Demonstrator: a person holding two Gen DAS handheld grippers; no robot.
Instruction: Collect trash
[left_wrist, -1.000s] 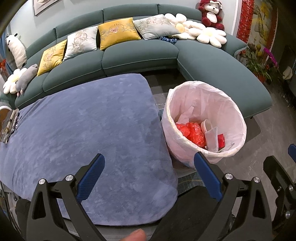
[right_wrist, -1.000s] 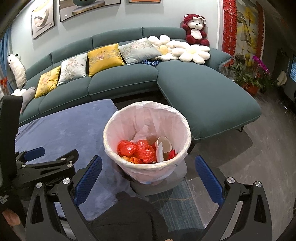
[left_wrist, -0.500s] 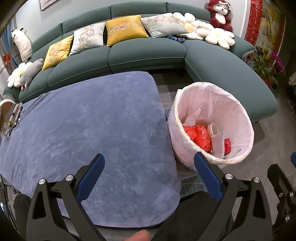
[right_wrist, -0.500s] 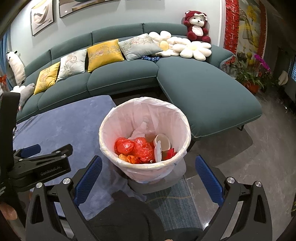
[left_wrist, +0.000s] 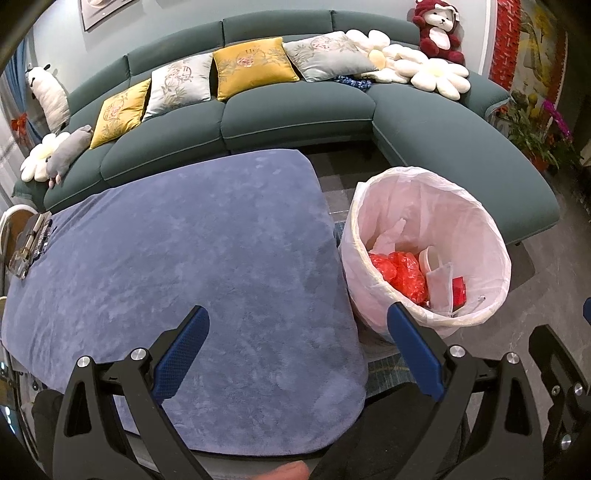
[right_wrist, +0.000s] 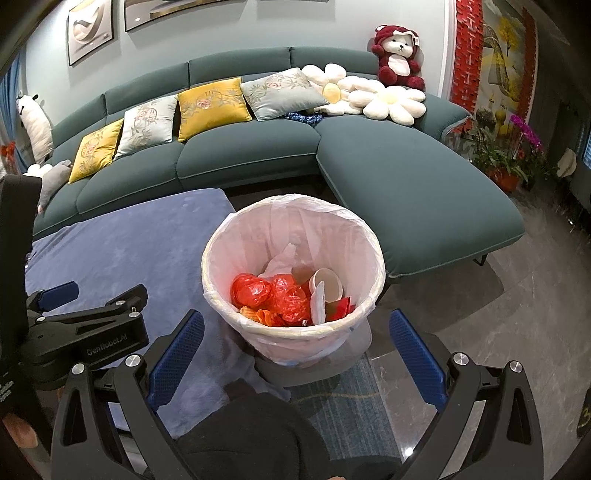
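A round bin (left_wrist: 476, 210) lined with a white bag stands on the floor at the right end of the table; in the right wrist view the bin (right_wrist: 236, 240) sits dead ahead. Inside it lie red plastic wrappers (right_wrist: 273, 293), a paper cup (right_wrist: 328, 284) and white scraps. My left gripper (left_wrist: 297, 347) hovers open over the blue cloth with nothing between its fingers. Open as well, my right gripper (right_wrist: 295, 354) hangs just in front of and above the bin, holding nothing. The left gripper (right_wrist: 59, 295) also shows at the left of the right wrist view.
A blue velvet cloth (left_wrist: 184, 258) covers the table. A small clip-like item (left_wrist: 29, 240) lies at its far left edge. A teal sofa (left_wrist: 295, 110) with cushions and plush toys curves behind. Potted flowers (right_wrist: 517, 147) stand at the right. Grey tile floor (right_wrist: 517, 314) lies right of the bin.
Both grippers have drawn back and risen slightly, so the sofa and wall show more. Both stay open and empty; the bin's contents have not moved.
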